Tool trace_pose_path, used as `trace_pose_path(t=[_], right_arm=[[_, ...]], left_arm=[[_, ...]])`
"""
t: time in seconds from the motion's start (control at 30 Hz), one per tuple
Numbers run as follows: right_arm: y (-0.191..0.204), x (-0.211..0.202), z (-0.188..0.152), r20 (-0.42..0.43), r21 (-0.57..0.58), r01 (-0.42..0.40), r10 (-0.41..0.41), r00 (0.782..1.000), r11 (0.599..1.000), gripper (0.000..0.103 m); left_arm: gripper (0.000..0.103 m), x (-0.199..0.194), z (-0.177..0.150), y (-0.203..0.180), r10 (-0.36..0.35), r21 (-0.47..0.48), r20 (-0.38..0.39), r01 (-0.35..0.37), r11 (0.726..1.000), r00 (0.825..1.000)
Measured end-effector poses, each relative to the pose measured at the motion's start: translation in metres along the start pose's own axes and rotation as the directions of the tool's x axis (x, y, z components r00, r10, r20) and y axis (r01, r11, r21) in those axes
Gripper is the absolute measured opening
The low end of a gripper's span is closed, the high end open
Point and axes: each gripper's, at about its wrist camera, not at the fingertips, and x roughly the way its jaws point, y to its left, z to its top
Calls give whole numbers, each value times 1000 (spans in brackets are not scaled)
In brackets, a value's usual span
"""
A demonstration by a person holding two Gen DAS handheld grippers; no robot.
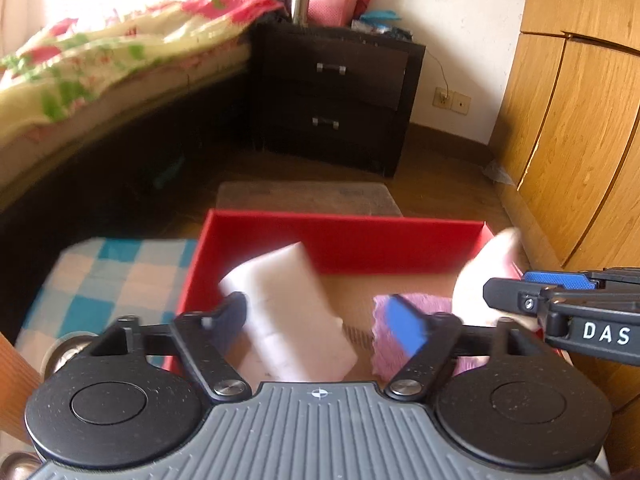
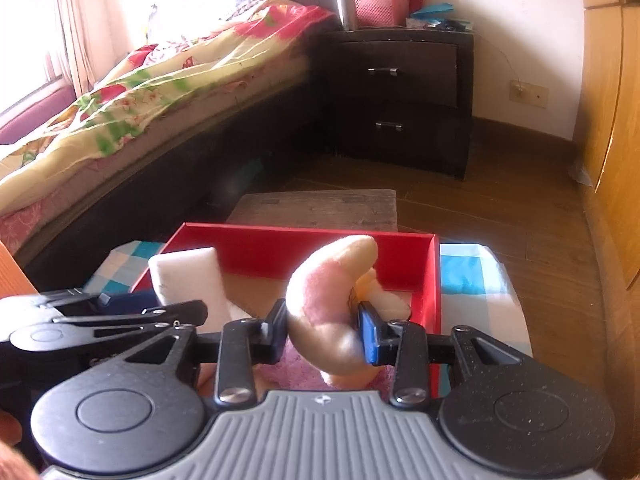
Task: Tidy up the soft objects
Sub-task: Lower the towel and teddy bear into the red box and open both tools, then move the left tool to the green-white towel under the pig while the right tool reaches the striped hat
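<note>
In the left wrist view my left gripper (image 1: 320, 318) stands open over a red box (image 1: 340, 240). A white foam block (image 1: 288, 312) sits blurred and tilted between its fingers, with a gap to the blue right pad. A purple cloth (image 1: 384, 348) lies on the box's floor. In the right wrist view my right gripper (image 2: 324, 334) is shut on a curved pink and cream plush toy (image 2: 328, 280), held above the box's near right part (image 2: 434, 280). The foam block (image 2: 188, 276) shows at the left, above the left gripper's fingers (image 2: 176, 312).
The box rests on a blue and white checked cloth (image 1: 108, 276). A brown mat (image 1: 308, 196) lies on the wooden floor behind it. Further back are a bed with a floral cover (image 2: 140, 100), a dark nightstand (image 2: 400, 92) and a wooden wardrobe (image 1: 572, 120) at the right.
</note>
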Motion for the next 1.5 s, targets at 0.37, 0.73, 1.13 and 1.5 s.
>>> trace_pose_path(t=[0.37,0.73,1.13,1.5], right_arm=[[6,-27,2,56,-23,18,-17,998,1000,48],[13,-46,-6,-28,-70,29,-31,999,997,54],[18,-66,-31,-82,-103,20,-29,996,994,54],[18,-89,-68,-177,-134,5,-28,984,991,54]], left_arm=[[81,-29,2,0,-7,7,-5,7,1000,1000],[84,-58,1,-1,-25,7,-30,25,1000,999],[85,-88,-21,-15,-46,49,-96,51,998,994],[85,-101,-51,-29,-95,53,-226,109,993,970]])
